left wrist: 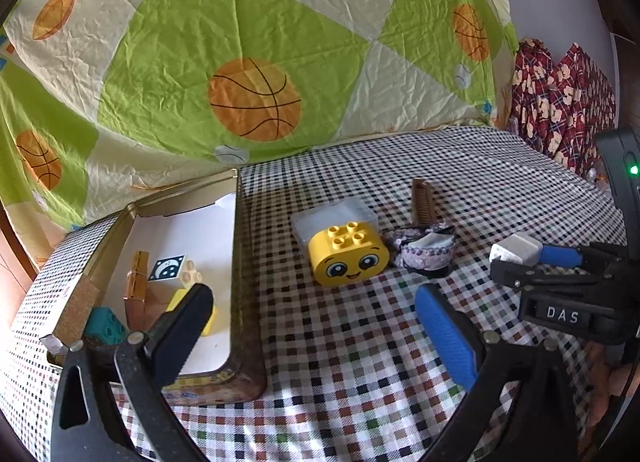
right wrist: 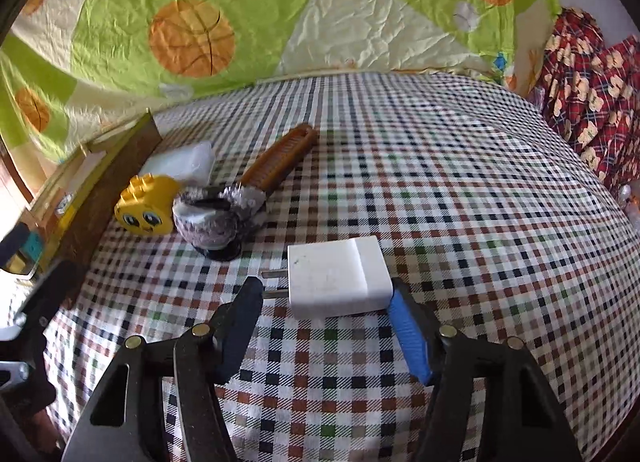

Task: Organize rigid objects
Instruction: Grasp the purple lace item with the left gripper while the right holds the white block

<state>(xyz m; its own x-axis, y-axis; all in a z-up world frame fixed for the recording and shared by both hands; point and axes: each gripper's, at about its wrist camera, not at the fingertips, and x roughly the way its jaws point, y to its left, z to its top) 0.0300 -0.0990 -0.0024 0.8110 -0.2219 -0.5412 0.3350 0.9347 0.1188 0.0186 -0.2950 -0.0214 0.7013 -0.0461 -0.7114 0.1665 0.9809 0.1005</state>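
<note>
We see our right gripper (right wrist: pixel 326 306) pinching a boxy white plug (right wrist: pixel 338 278) above checked cloth (right wrist: pixel 460 202), our left gripper (left wrist: pixel 316 326) spread.

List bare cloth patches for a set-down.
Free: checked cloth right of the comb, and in front of the yellow block. Crowded: block, comb, purple clip bunch beside the tin.
</note>
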